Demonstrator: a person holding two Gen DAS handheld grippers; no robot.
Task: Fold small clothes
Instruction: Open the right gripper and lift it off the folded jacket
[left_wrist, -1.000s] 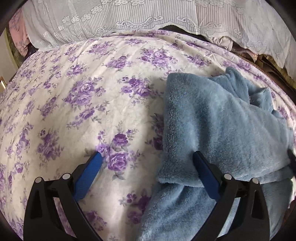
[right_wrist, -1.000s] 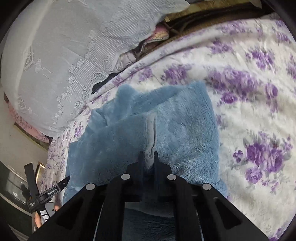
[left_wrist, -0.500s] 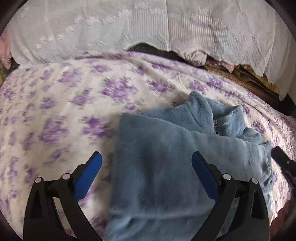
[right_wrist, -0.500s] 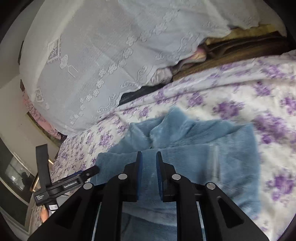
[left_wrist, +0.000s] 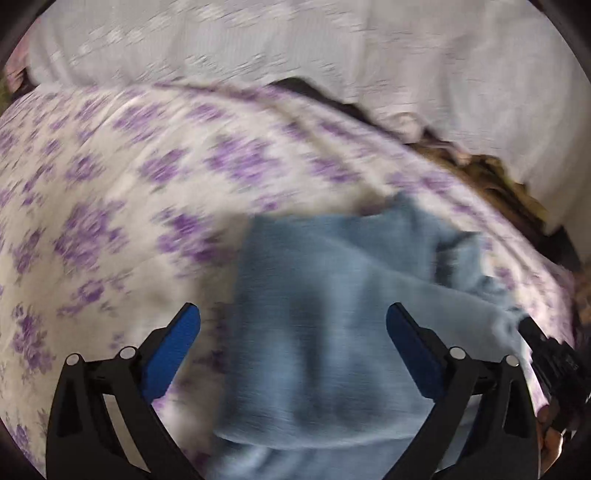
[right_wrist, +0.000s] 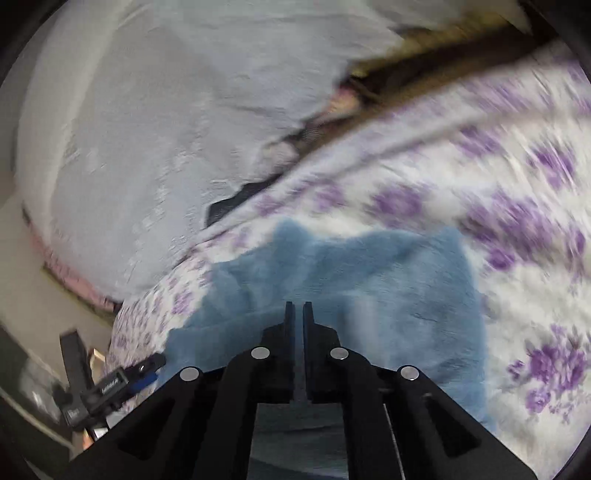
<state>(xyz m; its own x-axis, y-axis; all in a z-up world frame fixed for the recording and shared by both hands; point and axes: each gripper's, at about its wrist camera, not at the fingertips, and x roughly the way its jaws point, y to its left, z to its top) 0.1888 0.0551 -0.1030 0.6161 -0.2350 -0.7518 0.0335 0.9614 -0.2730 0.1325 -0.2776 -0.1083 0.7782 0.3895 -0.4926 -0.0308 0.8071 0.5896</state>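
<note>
A light blue fleece garment (left_wrist: 332, 314) lies folded on a bedspread (left_wrist: 110, 184) printed with purple flowers. Both views are smeared by motion blur. A second ago the right gripper (right_wrist: 297, 314) pinched a ridge of the fleece between its pads; now its jaws stand almost together with nothing between them, above the garment and clear of it. The left gripper (left_wrist: 291, 332) hangs with its blue pads (left_wrist: 177, 343) spread wide and empty, one pad over the bedspread, the other over the fleece. Both views have tilted up compared with a second ago, showing more of the white lace-trimmed cloth (right_wrist: 147, 129) at the far edge of the bed, so both tools seem to be lifting away. The garment now looks like a compact rectangle with its collar (right_wrist: 291, 236) pointing away from the person. This fold appears finished; the piece probably needs only a check, or one more fold.
</note>
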